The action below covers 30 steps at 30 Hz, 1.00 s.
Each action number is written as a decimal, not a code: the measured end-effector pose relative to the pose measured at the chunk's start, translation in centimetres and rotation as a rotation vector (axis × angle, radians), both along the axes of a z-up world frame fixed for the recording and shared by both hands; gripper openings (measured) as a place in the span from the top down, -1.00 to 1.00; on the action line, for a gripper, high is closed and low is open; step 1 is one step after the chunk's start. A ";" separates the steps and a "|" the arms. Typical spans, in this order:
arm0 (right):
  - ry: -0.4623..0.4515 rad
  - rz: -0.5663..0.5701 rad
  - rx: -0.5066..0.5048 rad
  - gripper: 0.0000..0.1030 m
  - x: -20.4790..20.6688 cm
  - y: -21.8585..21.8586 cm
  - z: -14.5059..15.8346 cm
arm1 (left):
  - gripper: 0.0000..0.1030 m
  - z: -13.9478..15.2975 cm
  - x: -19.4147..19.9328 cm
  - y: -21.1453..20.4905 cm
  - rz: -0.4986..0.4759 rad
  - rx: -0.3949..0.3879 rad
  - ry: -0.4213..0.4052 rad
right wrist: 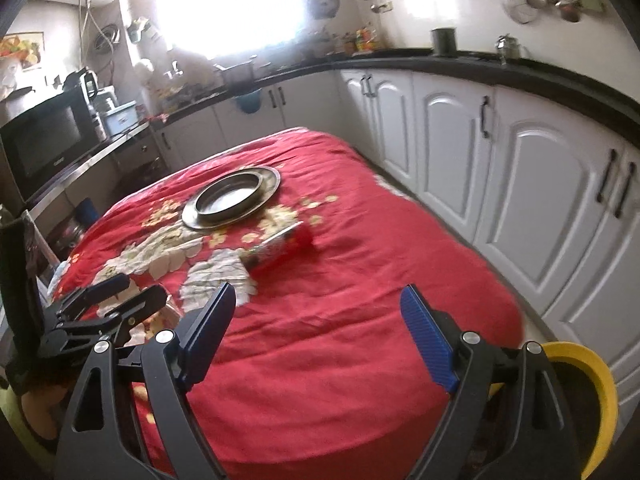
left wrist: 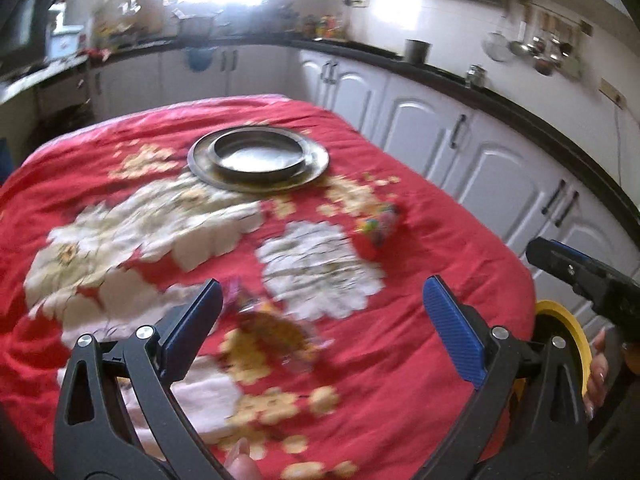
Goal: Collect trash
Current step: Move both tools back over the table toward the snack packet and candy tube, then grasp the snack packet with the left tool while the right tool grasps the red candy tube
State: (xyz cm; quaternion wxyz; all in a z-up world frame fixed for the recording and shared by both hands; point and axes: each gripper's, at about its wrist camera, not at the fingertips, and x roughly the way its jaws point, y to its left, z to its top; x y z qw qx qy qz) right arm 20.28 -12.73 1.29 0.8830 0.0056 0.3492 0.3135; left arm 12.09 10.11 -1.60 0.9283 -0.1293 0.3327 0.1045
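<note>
A crumpled clear and yellow wrapper (left wrist: pixel 272 324) lies on the red flowered tablecloth (left wrist: pixel 440 240), just ahead of my open left gripper (left wrist: pixel 322 300) and between its blue pads. A red snack packet (left wrist: pixel 378 228) lies farther right; in the right wrist view it (right wrist: pixel 280 248) lies beyond my open, empty right gripper (right wrist: pixel 318 308). A yellow-rimmed bin (right wrist: pixel 592 392) stands off the table's near right edge; it also shows in the left wrist view (left wrist: pixel 568 336). The left gripper (right wrist: pixel 132 296) shows at the left of the right wrist view.
A steel bowl on a steel plate (left wrist: pixel 258 156) sits at the table's far middle. White cabinets (right wrist: pixel 520 184) under a black counter run along the right. A microwave (right wrist: pixel 44 140) stands at the left.
</note>
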 end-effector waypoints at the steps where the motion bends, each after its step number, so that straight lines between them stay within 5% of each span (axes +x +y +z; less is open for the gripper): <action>1: 0.007 0.004 0.001 -0.59 0.3 0.6 -0.1 | -0.79 -0.2 -0.3 0.7 0.014 -0.013 0.008; 10: 0.181 0.014 0.036 -0.58 5.9 6.9 -3.2 | -0.79 -2.8 -2.0 3.8 0.059 -0.167 0.060; 20: 0.267 -0.025 -0.029 -0.44 10.0 12.5 -7.1 | -0.74 -5.2 -1.0 3.9 0.039 -0.343 0.096; 25: 0.343 -0.047 0.004 -0.25 11.7 13.9 -8.7 | -0.70 -5.4 0.2 3.6 0.040 -0.362 0.090; 30: 0.325 -0.021 0.015 0.03 11.9 13.9 -8.9 | -0.57 -5.6 1.7 3.5 0.054 -0.340 0.082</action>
